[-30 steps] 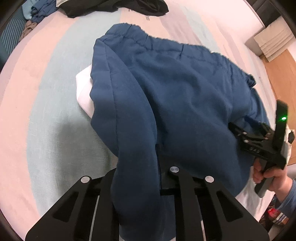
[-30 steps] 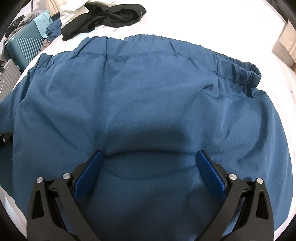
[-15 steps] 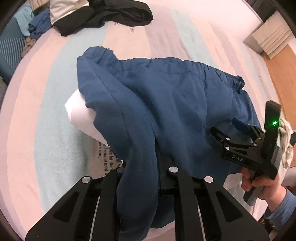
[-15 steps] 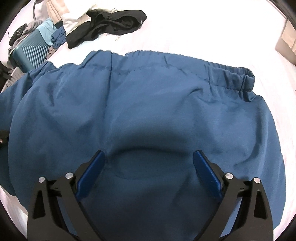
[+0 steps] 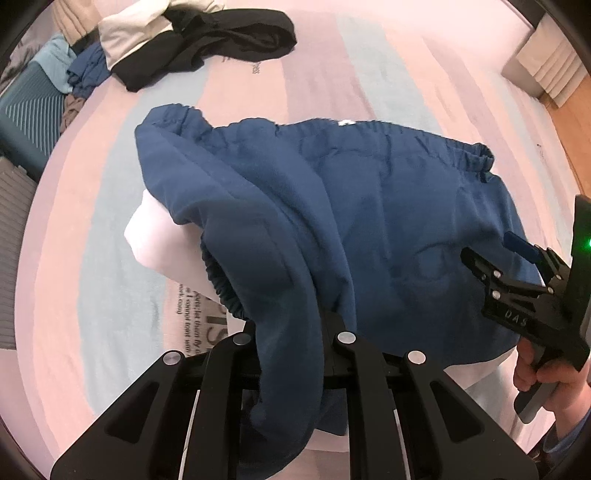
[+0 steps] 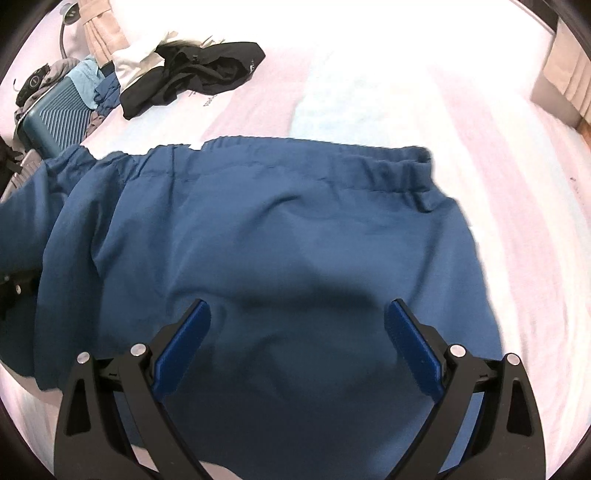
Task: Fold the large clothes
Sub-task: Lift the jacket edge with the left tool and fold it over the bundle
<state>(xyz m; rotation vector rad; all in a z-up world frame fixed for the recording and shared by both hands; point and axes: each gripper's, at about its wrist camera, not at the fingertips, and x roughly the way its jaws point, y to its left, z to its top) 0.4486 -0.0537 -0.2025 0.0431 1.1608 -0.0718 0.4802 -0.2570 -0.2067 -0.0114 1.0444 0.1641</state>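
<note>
A large pair of blue trousers with an elastic waistband lies folded on the striped bed, waistband at the far side. My left gripper is shut on a fold of the blue trousers, which drapes over its fingers. My right gripper is open and empty, its blue pads hovering above the near part of the trousers. It also shows at the right of the left wrist view. A white cloth lies under the trousers.
A heap of black and white clothes lies at the far side of the bed. A teal suitcase stands at the far left. A wooden floor and a pale box are at the far right.
Both grippers have pulled back toward me, so more bed shows beyond the waistband. The right gripper stays open; the left still holds the fold.
</note>
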